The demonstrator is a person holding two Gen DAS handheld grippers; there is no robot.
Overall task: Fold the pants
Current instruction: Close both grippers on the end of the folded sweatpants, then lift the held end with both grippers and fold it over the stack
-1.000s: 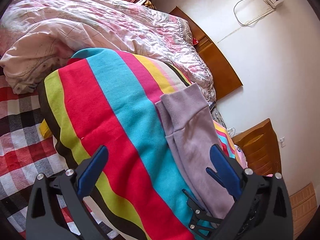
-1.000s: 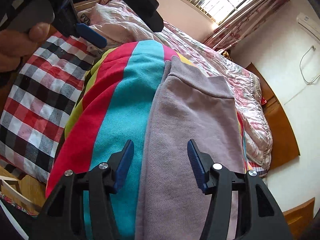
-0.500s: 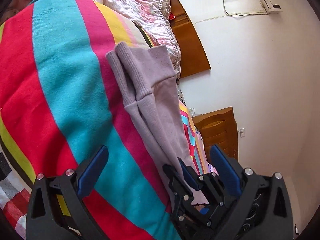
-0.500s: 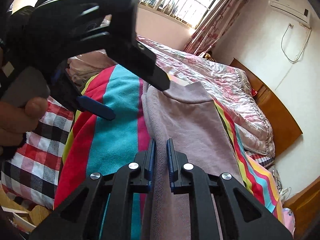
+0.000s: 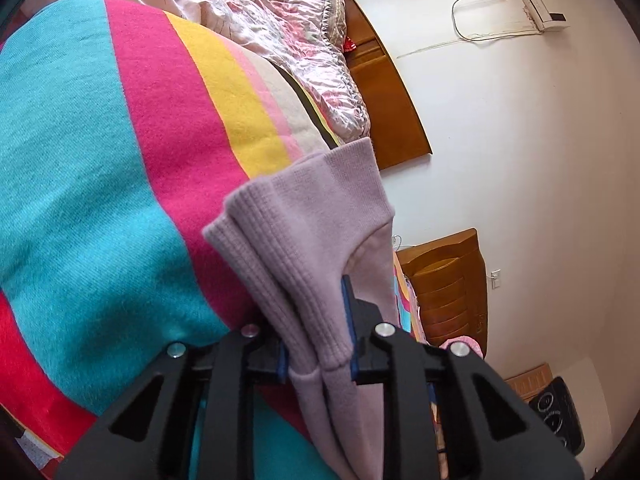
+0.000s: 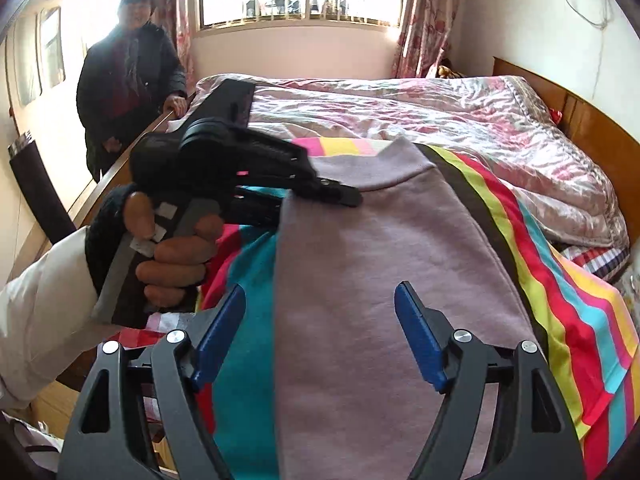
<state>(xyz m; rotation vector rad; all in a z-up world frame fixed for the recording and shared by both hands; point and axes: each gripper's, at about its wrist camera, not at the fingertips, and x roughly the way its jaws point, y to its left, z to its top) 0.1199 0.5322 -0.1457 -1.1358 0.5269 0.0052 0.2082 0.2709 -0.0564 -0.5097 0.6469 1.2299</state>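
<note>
The pants (image 6: 384, 280) lie on the striped blanket (image 6: 560, 264) across the bed (image 6: 460, 120), already doubled lengthways, leg on leg, with both ribbed cuffs (image 5: 304, 224) stacked together. My left hand-held gripper (image 5: 316, 344) has just closed and pinches those cuffs. My right hand-held gripper (image 6: 320, 336) has just opened and hangs spread over the cloth, gripping nothing. I judge the lengthwise fold done; folding the cuffs across towards the waist is still left.
</note>
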